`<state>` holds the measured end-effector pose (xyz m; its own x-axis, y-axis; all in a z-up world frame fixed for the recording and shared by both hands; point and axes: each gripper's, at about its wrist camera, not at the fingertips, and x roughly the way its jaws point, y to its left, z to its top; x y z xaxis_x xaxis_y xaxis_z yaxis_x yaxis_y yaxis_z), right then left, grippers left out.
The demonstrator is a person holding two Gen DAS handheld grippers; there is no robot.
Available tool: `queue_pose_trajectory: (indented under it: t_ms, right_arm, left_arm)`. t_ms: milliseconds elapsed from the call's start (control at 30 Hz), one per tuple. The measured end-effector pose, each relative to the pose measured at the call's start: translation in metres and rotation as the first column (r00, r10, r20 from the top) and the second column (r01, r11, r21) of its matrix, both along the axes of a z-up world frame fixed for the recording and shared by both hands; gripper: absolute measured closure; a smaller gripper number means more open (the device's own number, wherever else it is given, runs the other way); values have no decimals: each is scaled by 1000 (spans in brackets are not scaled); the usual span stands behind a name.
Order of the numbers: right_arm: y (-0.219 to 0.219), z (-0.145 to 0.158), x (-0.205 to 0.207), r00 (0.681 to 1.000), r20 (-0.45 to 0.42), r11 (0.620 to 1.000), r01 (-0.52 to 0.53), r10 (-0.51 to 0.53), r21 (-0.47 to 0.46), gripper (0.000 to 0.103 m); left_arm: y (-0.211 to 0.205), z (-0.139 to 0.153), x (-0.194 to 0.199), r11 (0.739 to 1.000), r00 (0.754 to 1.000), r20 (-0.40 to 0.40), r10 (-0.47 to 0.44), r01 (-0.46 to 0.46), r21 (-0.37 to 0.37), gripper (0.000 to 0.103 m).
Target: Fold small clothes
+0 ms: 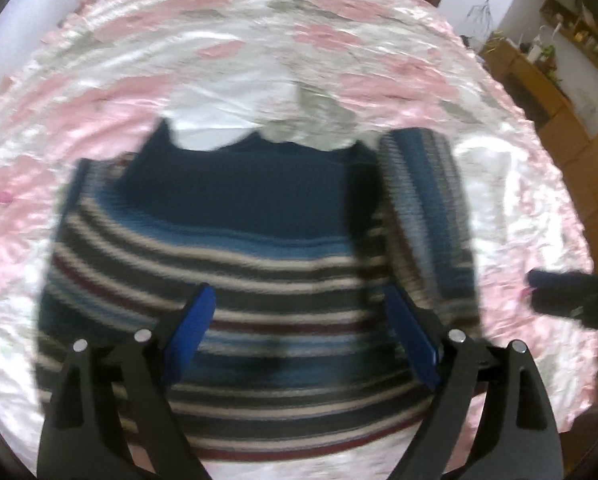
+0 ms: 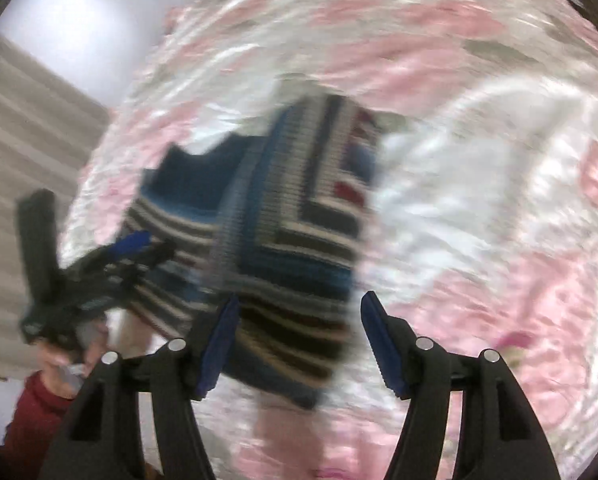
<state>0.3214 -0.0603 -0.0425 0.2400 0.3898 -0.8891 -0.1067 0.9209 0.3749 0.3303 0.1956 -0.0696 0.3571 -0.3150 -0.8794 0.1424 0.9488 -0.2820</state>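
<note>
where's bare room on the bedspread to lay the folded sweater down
Bare bedspread lies right of the striped sweater, and more beyond its collar, past the white garment. It is crowded over the sweater, where the open left claw and open right claw hover.

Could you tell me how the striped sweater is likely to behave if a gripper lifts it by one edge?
The sweater is knit, one sleeve already folded over, so it will probably droop and unfold. The glossy bedspread looks slick, so it may slide.

Pink floral bedspread (image 1: 339,40); wood cabinet (image 1: 539,92) w/ clutter, far right.
</note>
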Motion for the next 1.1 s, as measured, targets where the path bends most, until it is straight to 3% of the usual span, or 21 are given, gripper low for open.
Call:
queue_pose_trajectory:
  t_ms: [233, 400, 567, 767, 1000, 1100]
  right_arm:
    - [-39, -39, -18, 998, -51, 999, 33, -34, -18, 38]
    - [-53, -57, -23, 996, -74, 998, 57, -55, 21, 38]
    - [-47, -68, -26, 996, -84, 998, 44, -41, 36, 38]
    - [-39, -72, -26, 996, -88, 999, 30, -27, 32, 38]
    - [-27, -71, -20, 996, -88, 999, 29, -27, 23, 38]
    - [-27, -72, -19, 995, -92, 999, 35, -33, 23, 38]
  left_arm:
    - [-40, -35, 21, 999, 990, -137, -33, 30, -24, 15]
    - [-50, -42, 27, 999, 986, -163, -31, 25, -41, 15]
    - [-55, -46, 26, 991, 976, -210, -55, 27, -133, 15]
    - [-65, -44, 21, 993, 977, -199, -72, 51, -106, 16]
    - [-69, -33, 17, 994, 987, -151, -63, 48, -101, 68]
    - [-57, -23, 11, 990, 993, -108, -38, 23, -137, 74]
